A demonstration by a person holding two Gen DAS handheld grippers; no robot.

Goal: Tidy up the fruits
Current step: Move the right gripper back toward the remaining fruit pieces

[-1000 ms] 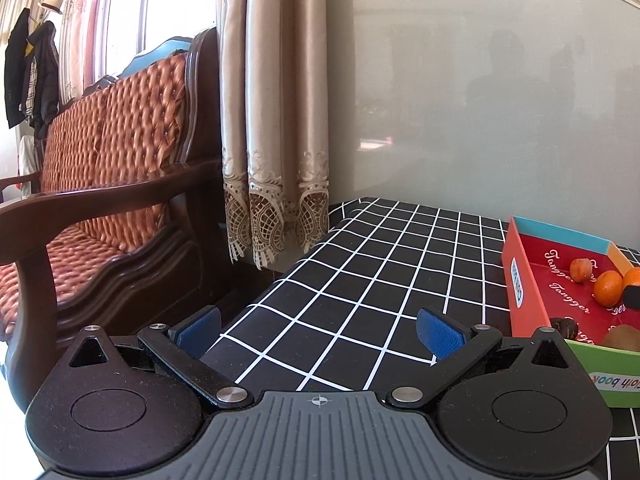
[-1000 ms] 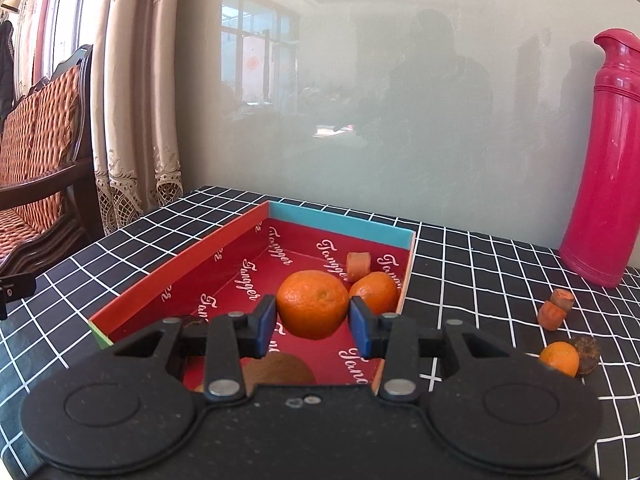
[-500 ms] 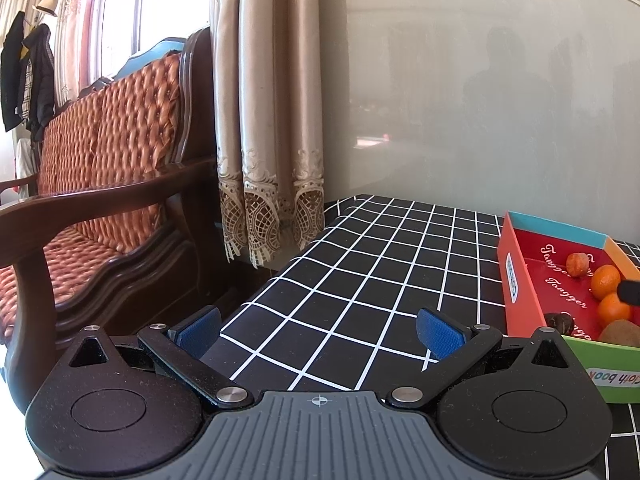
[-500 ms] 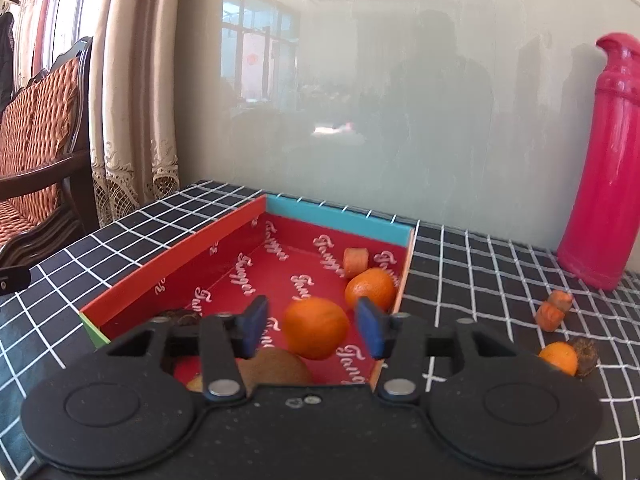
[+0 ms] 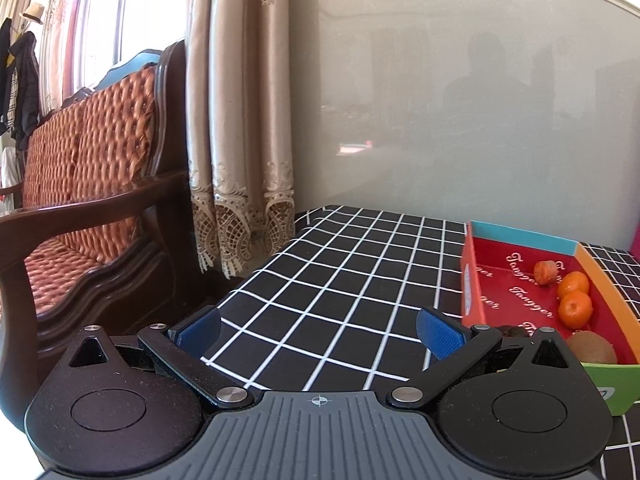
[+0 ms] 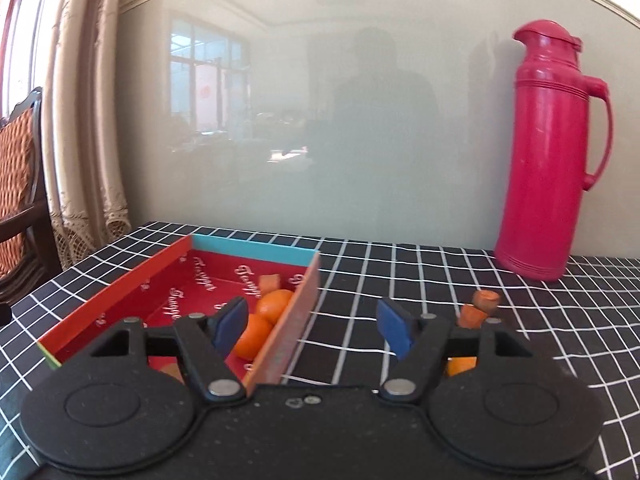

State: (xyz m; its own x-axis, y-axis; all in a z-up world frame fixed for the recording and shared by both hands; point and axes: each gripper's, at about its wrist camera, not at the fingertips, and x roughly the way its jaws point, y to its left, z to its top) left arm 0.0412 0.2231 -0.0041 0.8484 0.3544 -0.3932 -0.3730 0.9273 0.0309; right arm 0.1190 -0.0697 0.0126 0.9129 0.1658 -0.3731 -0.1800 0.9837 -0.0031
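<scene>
A red cardboard box [image 6: 120, 300] with a blue far wall lies on the checked tablecloth. It holds two oranges [image 6: 256, 334], a small orange-red fruit [image 6: 270, 282] and a brown kiwi [image 5: 592, 346]. My right gripper [image 6: 312, 326] is open and empty, over the box's right wall. To its right, two small orange-red fruits [image 6: 478, 308] and an orange [image 6: 460, 366], partly hidden by the finger, lie on the cloth. My left gripper [image 5: 320, 330] is open and empty, left of the box [image 5: 470, 280].
A tall pink thermos [image 6: 552, 152] stands at the back right against the grey wall. A wooden chair with an orange cushion [image 5: 92, 184] and a curtain [image 5: 240, 120] stand beside the table's left edge [image 5: 264, 260].
My right gripper opened and let the orange drop into the box, then swung right. The left gripper shifted slightly; its jaws stayed open.
</scene>
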